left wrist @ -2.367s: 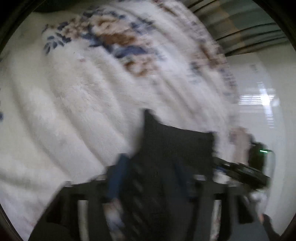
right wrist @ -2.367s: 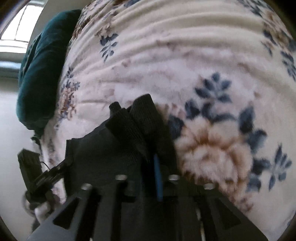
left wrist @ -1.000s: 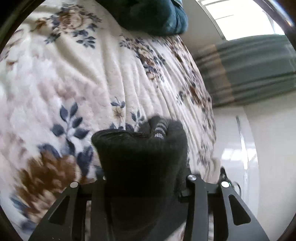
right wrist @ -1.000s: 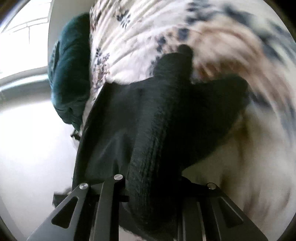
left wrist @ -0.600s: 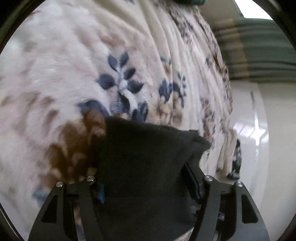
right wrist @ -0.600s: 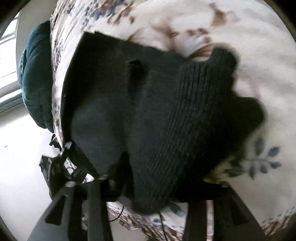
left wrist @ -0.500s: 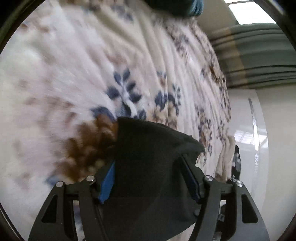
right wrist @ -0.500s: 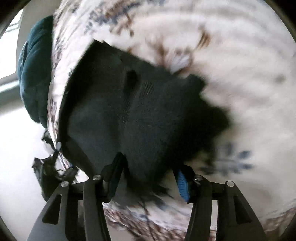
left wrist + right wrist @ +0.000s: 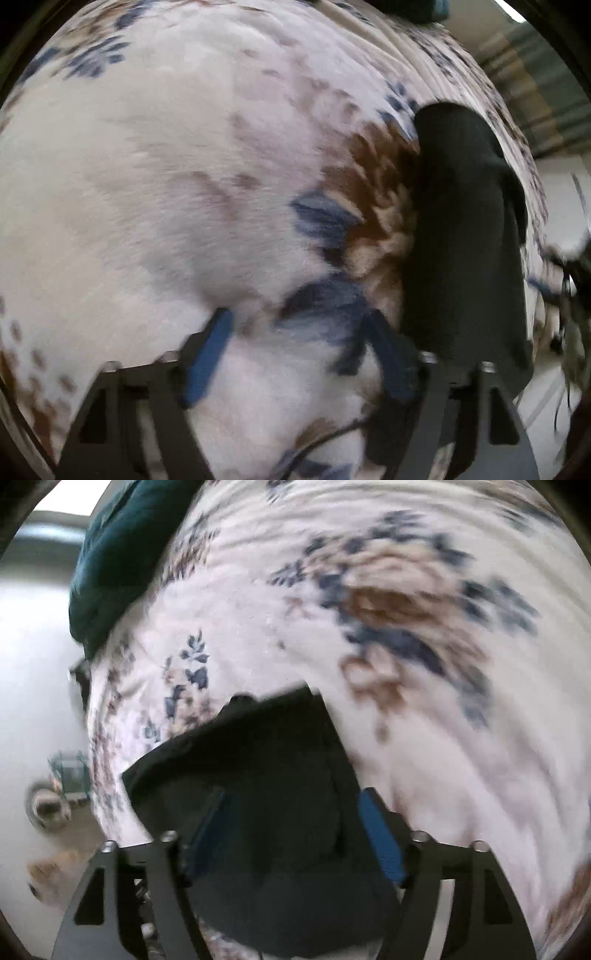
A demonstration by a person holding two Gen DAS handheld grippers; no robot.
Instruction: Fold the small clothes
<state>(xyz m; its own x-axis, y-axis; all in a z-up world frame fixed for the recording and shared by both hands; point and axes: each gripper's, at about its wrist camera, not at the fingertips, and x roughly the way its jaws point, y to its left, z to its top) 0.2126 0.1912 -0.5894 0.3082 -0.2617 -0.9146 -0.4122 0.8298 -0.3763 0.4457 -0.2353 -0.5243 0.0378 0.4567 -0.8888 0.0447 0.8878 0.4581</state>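
The black garment [image 9: 258, 794] lies folded on the floral blanket [image 9: 424, 738] of the bed, close to the bed's side edge, where the pale floor [image 9: 33, 664] shows beyond it. In the right wrist view it spreads under and between the fingers of the right tool [image 9: 291, 834], whose jaws are opening; the cloth is between them but the blue pads do not press on it — released. The left tool [image 9: 295, 354] is also opening, with only blanket between its pads; the garment [image 9: 461, 240] sits just beside its right-hand finger, not gripped.

The step in hand looks like letting go after a fold. To do it well, both tools should lift straight away from the cloth so no pad snags the knit and drags the top layer open — then check that the edges line up before the next fold. A dark teal cushion [image 9: 110, 554] lies toward the bed's far corner, well apart.
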